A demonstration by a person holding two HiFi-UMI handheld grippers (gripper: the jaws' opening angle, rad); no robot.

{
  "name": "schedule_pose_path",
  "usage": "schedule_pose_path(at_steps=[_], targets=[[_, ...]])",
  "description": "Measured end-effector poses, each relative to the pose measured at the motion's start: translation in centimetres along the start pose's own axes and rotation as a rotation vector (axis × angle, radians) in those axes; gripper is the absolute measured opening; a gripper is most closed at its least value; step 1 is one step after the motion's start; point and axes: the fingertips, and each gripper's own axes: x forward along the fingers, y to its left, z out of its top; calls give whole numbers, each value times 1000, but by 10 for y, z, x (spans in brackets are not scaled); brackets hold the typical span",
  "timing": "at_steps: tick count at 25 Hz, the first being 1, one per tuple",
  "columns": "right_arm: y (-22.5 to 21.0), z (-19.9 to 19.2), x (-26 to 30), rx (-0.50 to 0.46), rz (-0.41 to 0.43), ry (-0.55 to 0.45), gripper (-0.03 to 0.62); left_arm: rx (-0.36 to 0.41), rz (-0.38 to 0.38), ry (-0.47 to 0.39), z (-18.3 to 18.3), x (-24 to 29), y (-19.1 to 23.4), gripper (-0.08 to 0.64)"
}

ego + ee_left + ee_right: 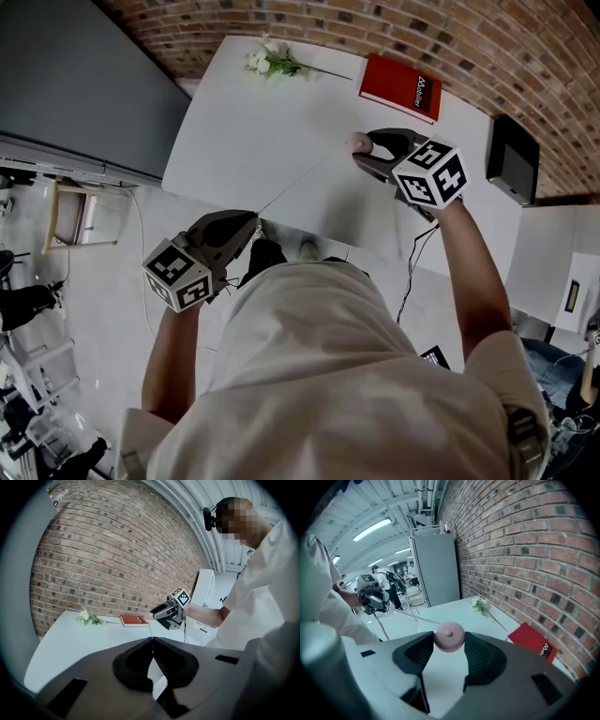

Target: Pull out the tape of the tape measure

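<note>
R gripper: jaws closed on pink round tape measure, pads pressing its two sides, held above white table. L gripper: jaws together at tips, pinching end of thin tape. Tape pulled out, runs in straight line btwn the two grippers, from tape measure at R down to L gripper. L gripper sits off table's near edge, well apart from R. Further out on table: red book near R gripper, flowers at far edge by brick wall.
</note>
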Motion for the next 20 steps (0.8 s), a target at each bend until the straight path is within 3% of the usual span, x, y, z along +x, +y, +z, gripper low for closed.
schedule_pose_path(at_steps=[9, 20], targets=[[-23, -8, -6, 43, -42, 5, 213, -37, 14, 7, -7, -18, 11, -2], [-20, -9, -7, 30, -47, 13, 213, -42, 27, 7, -7, -30, 23, -2]])
